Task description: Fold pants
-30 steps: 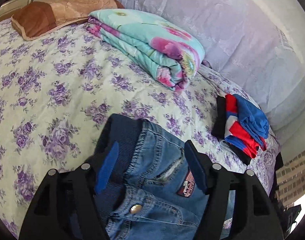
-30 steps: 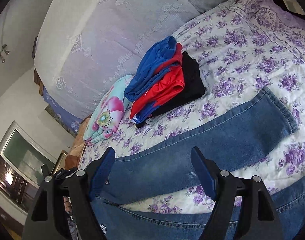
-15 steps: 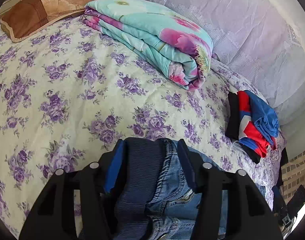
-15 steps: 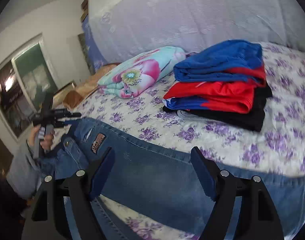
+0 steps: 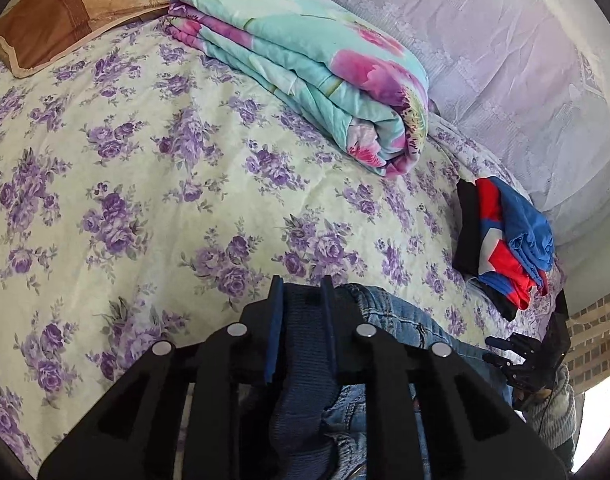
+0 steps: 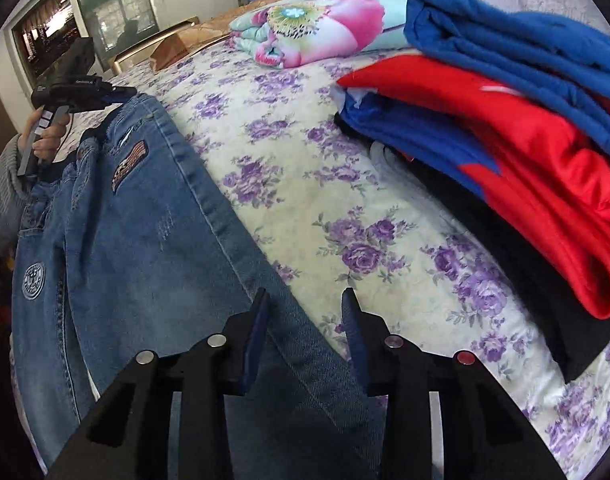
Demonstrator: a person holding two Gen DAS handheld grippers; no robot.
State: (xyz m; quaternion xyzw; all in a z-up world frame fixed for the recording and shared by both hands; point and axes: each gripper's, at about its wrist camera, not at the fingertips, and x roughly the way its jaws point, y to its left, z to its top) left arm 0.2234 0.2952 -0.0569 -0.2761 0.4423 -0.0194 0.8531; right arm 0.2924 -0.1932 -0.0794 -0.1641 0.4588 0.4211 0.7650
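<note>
Blue jeans (image 6: pixel 125 248) lie along the near edge of the floral bed, waist at the left. My left gripper (image 5: pixel 301 292) is shut on the dark ribbed waistband (image 5: pixel 303 344) of the jeans; it also shows in the right wrist view (image 6: pixel 117 92), gripping the waist corner. My right gripper (image 6: pixel 305 304) has its jaws narrowed around the seam edge of a jeans leg (image 6: pixel 289 320), with denim between the blue pads. Whether the pads press the cloth I cannot tell. The right gripper also shows in the left wrist view (image 5: pixel 509 356).
A stack of folded red, blue and black clothes (image 6: pixel 525 120) (image 5: pixel 505 240) lies on the bed (image 5: pixel 145 160). A folded turquoise floral quilt (image 5: pixel 317 72) and a brown pillow (image 5: pixel 77 8) lie further back. A lace-covered headboard (image 5: pixel 505 60) rises behind.
My left gripper closed on the waistband. My right gripper swung down to the leg seam near the clothes stack and its jaws narrowed from wide open.
</note>
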